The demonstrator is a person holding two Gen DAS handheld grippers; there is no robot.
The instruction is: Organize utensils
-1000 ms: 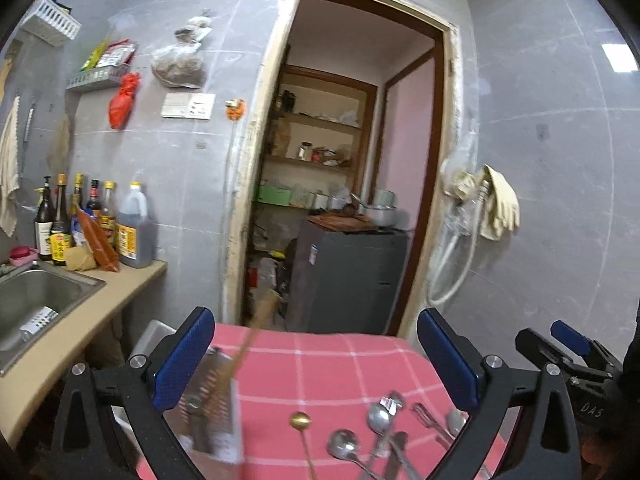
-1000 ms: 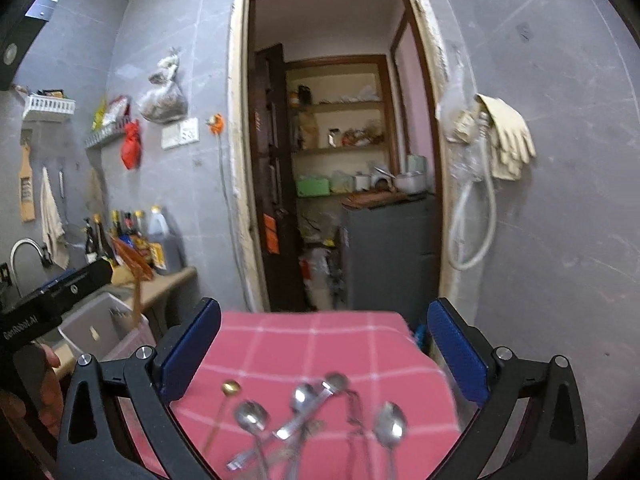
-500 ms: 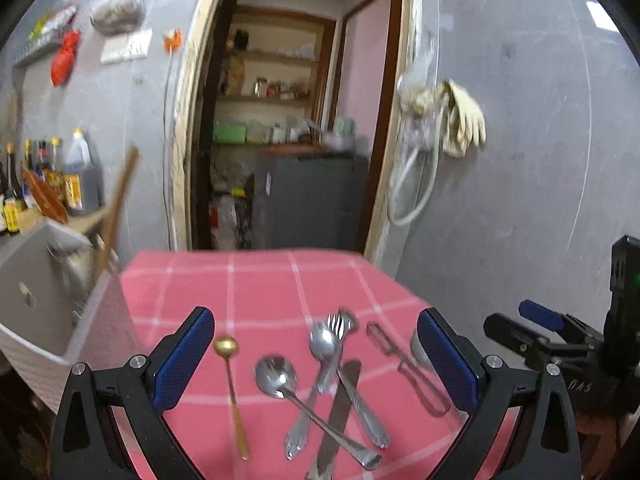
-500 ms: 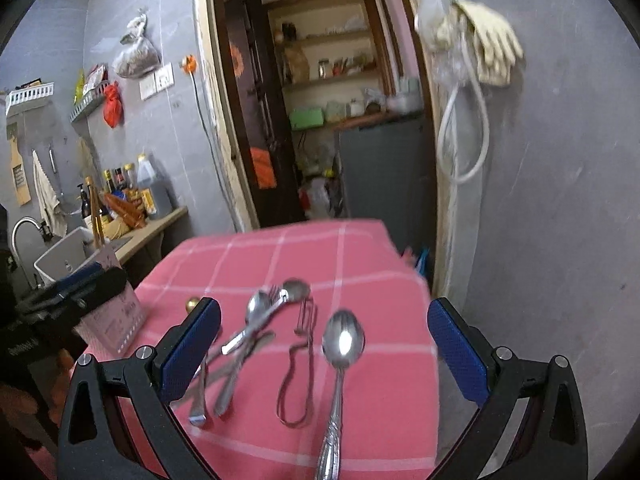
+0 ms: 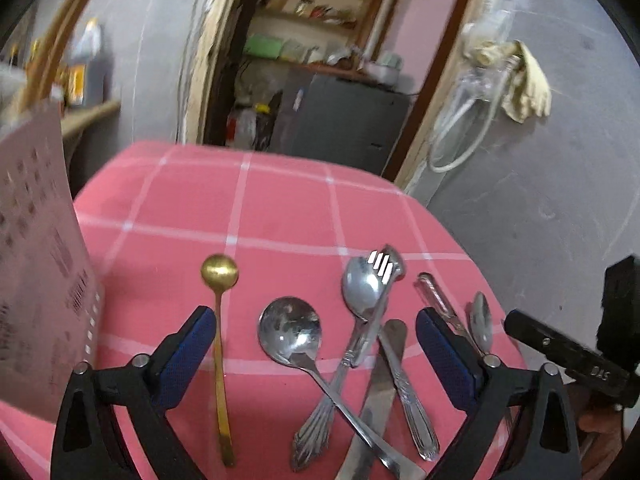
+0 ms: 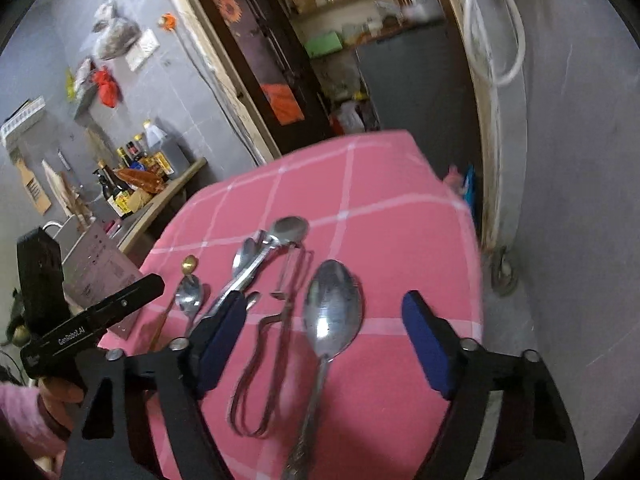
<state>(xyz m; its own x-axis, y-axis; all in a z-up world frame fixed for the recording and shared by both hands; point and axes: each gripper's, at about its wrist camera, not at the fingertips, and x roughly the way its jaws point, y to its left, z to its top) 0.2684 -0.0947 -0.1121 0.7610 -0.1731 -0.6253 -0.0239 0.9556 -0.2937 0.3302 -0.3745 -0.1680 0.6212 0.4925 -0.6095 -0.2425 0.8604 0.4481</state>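
Loose utensils lie on a pink checked tablecloth (image 5: 280, 208). In the left wrist view I see a gold spoon (image 5: 219, 276), a round steel spoon (image 5: 290, 330), a steel spoon (image 5: 362, 292) crossed by a fork (image 5: 384, 270), and a table knife (image 5: 376, 396). My left gripper (image 5: 316, 354) is open above them. In the right wrist view a large steel spoon (image 6: 332, 308) and a wire peeler (image 6: 268, 368) lie between the open fingers of my right gripper (image 6: 322, 340). A perforated utensil holder (image 5: 36, 248) stands at the left.
The table (image 6: 360, 184) ends near a doorway with a dark cabinet (image 5: 340, 116) behind. A counter with bottles (image 6: 132, 184) and a sink is at the left. A hose and gloves (image 5: 520, 76) hang on the grey wall at the right.
Both grippers have tilted down and moved closer to the table. The utensils now lie between the fingers, and the holder has slid to the left edge of the left view.
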